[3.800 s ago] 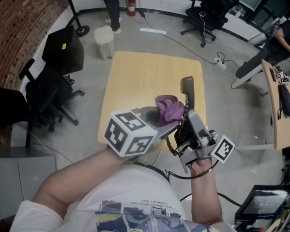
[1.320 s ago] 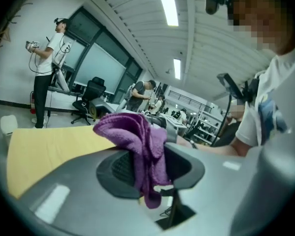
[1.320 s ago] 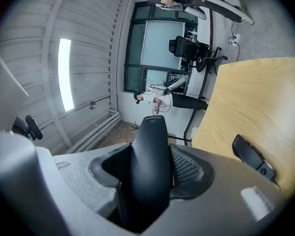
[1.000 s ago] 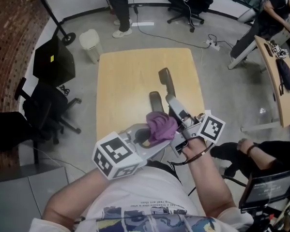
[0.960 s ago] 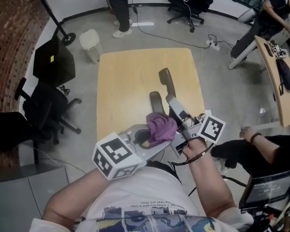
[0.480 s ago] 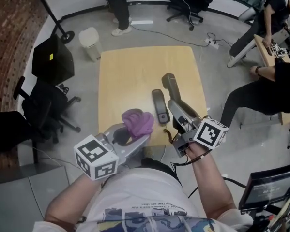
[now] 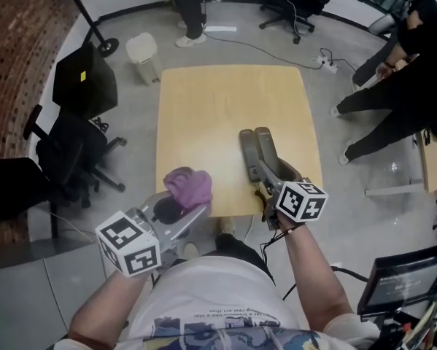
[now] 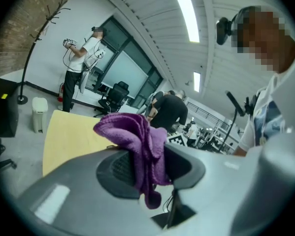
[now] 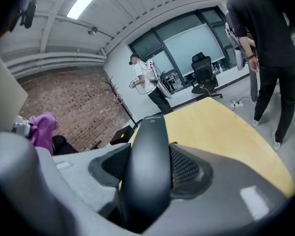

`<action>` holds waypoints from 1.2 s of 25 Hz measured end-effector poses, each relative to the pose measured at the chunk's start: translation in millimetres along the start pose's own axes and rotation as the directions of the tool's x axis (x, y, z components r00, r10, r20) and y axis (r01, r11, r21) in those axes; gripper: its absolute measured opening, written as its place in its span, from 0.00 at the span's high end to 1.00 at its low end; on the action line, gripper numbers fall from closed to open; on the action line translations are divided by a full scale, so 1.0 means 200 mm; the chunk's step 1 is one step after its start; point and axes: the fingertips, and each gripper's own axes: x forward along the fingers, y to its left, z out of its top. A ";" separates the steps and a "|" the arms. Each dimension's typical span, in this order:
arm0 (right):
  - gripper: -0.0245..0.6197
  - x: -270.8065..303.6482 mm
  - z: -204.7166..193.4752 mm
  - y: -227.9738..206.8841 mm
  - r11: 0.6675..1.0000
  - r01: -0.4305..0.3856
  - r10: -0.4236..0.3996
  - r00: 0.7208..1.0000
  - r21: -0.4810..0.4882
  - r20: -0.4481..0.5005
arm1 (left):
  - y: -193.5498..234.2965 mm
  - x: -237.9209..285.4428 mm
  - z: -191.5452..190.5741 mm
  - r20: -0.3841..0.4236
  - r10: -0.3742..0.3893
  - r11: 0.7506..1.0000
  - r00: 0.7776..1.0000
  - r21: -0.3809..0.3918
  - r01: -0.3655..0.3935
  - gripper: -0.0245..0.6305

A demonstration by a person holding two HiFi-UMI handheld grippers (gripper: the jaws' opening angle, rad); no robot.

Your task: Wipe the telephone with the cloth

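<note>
Telephone handset (image 9: pixel 148 151), near end hidden, cloth (image 8: pixel 137 136) bunched

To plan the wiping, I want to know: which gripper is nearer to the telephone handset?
Right. The right gripper grips the handset; the left gripper, holding the purple cloth, is apart from it, on its left.

Bright, even ceiling-strip lighting throughout (both gripper views fisheye-warped, dark-vignetted), with nearest surfaces softly blurred.

telephone (image 7: pixel 265 146): dark handset, clamped in jaws, beside its base (image 7: pixel 246 152) | cloth (image 7: pixel 189 187): purple, bunched, clamped in jaws
</note>
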 end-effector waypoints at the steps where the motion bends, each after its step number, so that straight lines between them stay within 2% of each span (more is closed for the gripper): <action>1: 0.59 0.03 -0.02 -0.02 1.000 0.017 -0.018 1.000 -0.017 -0.018 | 0.00 -0.01 -0.01 -0.002 0.007 1.000 1.000 -0.007 -0.007 0.74; 7: 0.59 0.19 -0.17 -0.14 0.987 0.109 -0.120 0.988 -0.116 -0.094 | -0.01 -0.11 -0.08 -0.003 0.063 0.997 0.998 -0.035 -0.063 0.74; 17: 0.59 0.39 -0.28 -0.24 0.949 0.189 -0.231 0.962 -0.251 -0.146 | 0.02 -0.20 -0.14 0.008 0.147 0.987 0.989 -0.065 -0.146 0.74; 30: 0.58 0.49 -0.38 -0.24 0.929 0.217 -0.276 0.946 -0.299 -0.172 | 0.06 -0.20 -0.16 -0.002 0.162 0.984 0.987 -0.079 -0.162 0.74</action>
